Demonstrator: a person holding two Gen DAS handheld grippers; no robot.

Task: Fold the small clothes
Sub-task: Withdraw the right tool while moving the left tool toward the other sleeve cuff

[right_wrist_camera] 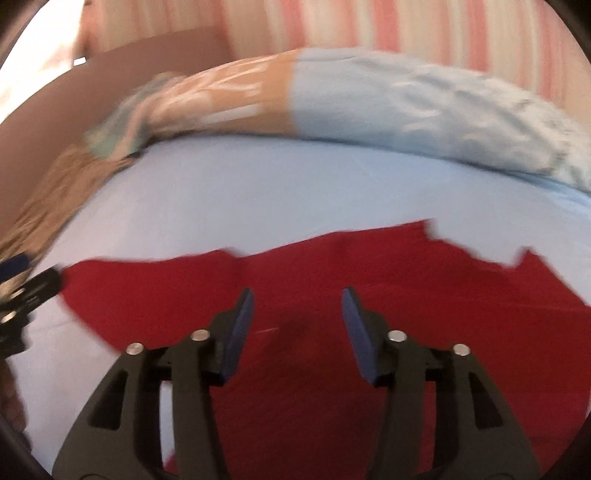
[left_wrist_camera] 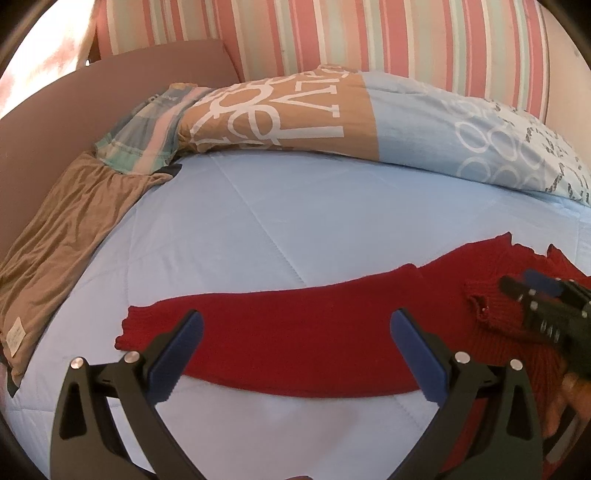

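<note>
Two claws hang over a red knitted sweater [left_wrist_camera: 295, 343] spread on a light blue bed [left_wrist_camera: 258, 229]. In the left wrist view the left claw [left_wrist_camera: 295, 341] fills the bottom of the frame, its blue-padded fingers [left_wrist_camera: 177, 354] set wide apart with nothing between them but the sweater's long sleeve lying below; whether the tips touch the knit cannot be told. The sleeve runs across the lower middle of the frame, its ribbed cuff at the lower left, and the sweater's body and collar bunch at the right edge. There the right claw [left_wrist_camera: 532, 286] comes in from the right, over the collar area.

The right wrist view is blurred. The right claw [right_wrist_camera: 297, 306] at bottom centre has its fingers [right_wrist_camera: 240, 325] moderately apart, not pressing on anything, with red knit spread beneath and between them. The left claw [right_wrist_camera: 26, 277] shows at the left edge.

Along the upper part of both views lies a patterned pillow [left_wrist_camera: 443, 125] in tan and pale blue. A brown garment [left_wrist_camera: 62, 236] lies at the left, with a plaid cloth [left_wrist_camera: 147, 136] beside it. Pink striped fabric [left_wrist_camera: 369, 33] rises behind.
</note>
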